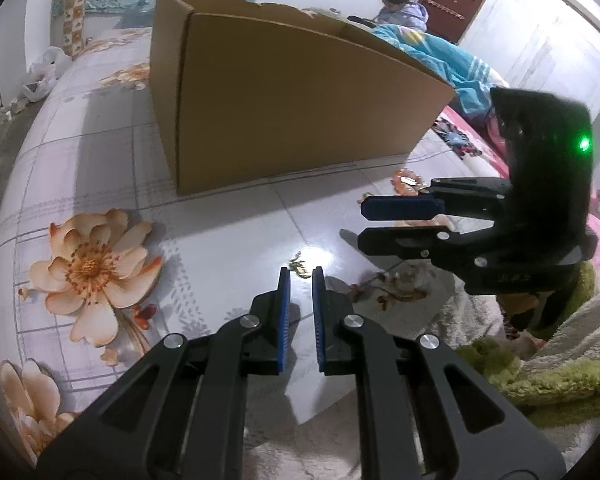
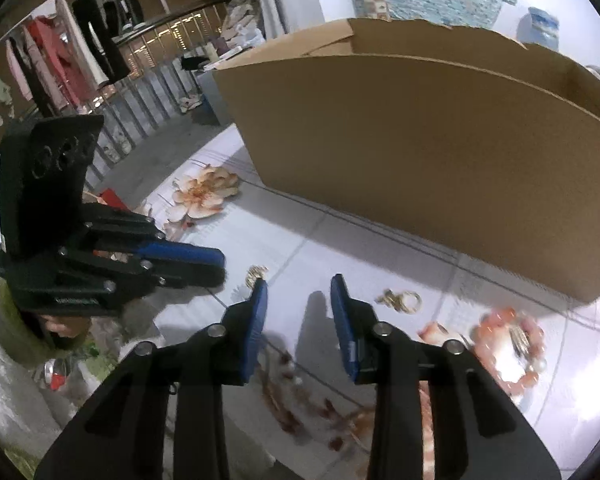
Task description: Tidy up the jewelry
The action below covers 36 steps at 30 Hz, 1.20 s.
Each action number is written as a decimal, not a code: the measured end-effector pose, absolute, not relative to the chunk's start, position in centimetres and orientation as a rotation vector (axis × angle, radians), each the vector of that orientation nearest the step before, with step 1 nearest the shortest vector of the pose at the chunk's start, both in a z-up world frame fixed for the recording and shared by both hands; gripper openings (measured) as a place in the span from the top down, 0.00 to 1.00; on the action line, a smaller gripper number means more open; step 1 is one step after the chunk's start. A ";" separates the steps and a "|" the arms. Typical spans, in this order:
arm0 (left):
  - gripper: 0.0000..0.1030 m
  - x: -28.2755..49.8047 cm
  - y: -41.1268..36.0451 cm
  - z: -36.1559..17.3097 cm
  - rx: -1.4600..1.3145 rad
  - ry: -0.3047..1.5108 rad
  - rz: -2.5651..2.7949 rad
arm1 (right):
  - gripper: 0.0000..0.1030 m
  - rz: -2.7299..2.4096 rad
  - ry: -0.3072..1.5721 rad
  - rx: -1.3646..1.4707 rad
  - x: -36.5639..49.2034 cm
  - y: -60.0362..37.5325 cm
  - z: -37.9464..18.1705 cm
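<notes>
Apparently the pick-up step is in hand: the left gripper hangs low over the floral tabletop, its jaws narrowed to a slim gap right at a small gold trinket, though whether the pads pinch it I cannot tell. The right gripper stands partly open and empty, a gold clasp just beside it and a coral bead bracelet further right. Next comes a firm grasp, then a lift over the wall of the cardboard box.

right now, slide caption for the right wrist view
Right gripper open over floral tabletop, gold jewelry beside cardboard box.
</notes>
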<state>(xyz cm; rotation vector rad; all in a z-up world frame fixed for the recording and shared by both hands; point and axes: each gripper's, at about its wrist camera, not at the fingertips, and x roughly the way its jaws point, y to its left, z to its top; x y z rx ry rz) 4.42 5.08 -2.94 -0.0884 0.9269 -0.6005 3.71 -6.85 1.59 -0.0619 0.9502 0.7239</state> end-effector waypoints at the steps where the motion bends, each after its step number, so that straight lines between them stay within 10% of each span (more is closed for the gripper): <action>1: 0.90 4.3 5.5 -3.0 -0.084 0.924 -0.594 | 0.76 0.732 0.953 -0.064 3.8 -6.4 1.5; 36: 0.90 3.5 6.6 -3.4 -0.093 0.895 -0.578 | 1.00 0.743 0.936 -0.074 4.8 -5.0 3.1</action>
